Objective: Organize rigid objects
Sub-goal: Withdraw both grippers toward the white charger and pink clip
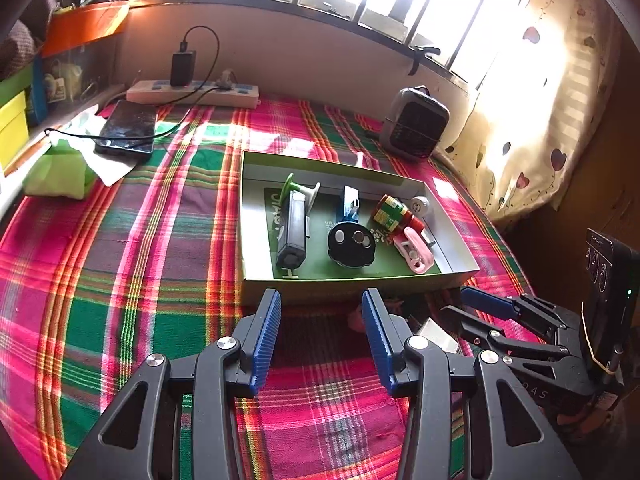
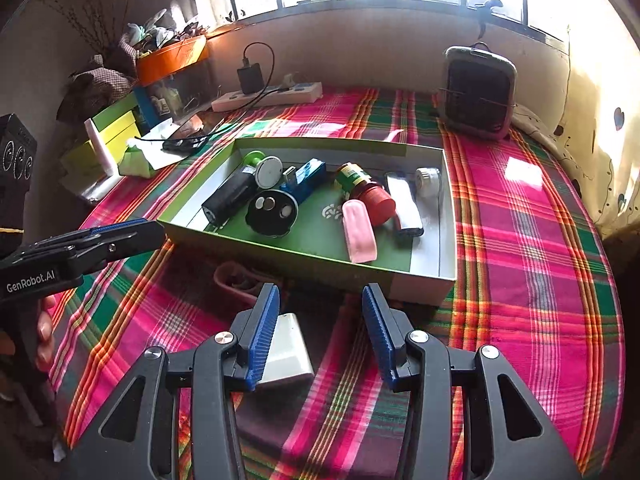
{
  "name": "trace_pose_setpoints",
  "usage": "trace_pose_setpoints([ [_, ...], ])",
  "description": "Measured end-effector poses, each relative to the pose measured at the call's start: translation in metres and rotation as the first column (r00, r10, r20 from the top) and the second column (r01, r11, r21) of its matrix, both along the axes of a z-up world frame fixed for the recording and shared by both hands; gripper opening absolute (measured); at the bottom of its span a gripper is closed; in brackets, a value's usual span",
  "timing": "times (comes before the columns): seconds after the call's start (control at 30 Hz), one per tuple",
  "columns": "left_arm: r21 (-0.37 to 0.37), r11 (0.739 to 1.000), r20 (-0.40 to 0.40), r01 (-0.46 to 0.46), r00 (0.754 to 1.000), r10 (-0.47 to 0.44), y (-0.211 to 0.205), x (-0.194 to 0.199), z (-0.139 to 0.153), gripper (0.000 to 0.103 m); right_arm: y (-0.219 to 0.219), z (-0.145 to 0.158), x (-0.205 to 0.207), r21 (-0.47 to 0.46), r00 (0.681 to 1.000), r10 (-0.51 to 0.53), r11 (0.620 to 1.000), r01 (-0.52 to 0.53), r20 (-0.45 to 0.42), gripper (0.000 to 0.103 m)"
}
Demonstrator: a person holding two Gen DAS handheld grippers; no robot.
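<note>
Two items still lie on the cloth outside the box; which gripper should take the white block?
Right. The white block lies just beside the right gripper, whose jaws are open and empty. The left gripper is open too, but the block sits off to its right, nearer the box.

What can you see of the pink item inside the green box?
The pink item is an oblong, rounded piece, apparently glossy plastic. It lies flat on the green floor of the box, near the front wall, its long axis running front to back. From the right wrist view it looks plain and smooth; the left wrist view shows white parts on its other face. It rests against the red-capped bottle beside it. Its function cannot be told.
</note>
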State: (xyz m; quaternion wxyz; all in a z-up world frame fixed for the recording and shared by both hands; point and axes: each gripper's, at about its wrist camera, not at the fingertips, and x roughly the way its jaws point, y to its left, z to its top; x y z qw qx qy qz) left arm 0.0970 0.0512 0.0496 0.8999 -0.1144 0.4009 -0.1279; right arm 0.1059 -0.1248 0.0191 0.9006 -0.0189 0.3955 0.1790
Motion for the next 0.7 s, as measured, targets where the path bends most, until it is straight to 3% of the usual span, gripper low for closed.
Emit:
trace_pose_setpoints([
  [0.23, -0.006, 1.0, -0.019, 0.001, 1.0, -0.001, 0.01, -0.005, -0.007, 0.042, 0.011, -0.01, -0.009, 0.004, 0.999, 0.029, 1.0, -0.029, -0.028, 0.053],
  [0.7, -0.033, 0.997, -0.054, 0.064, 0.996, -0.065, 0.008, -0.003, -0.019, 0.042, 0.027, -0.026, -0.017, -0.082, 0.998, 0.001, 0.997, -0.006, -0.059, 0.054],
])
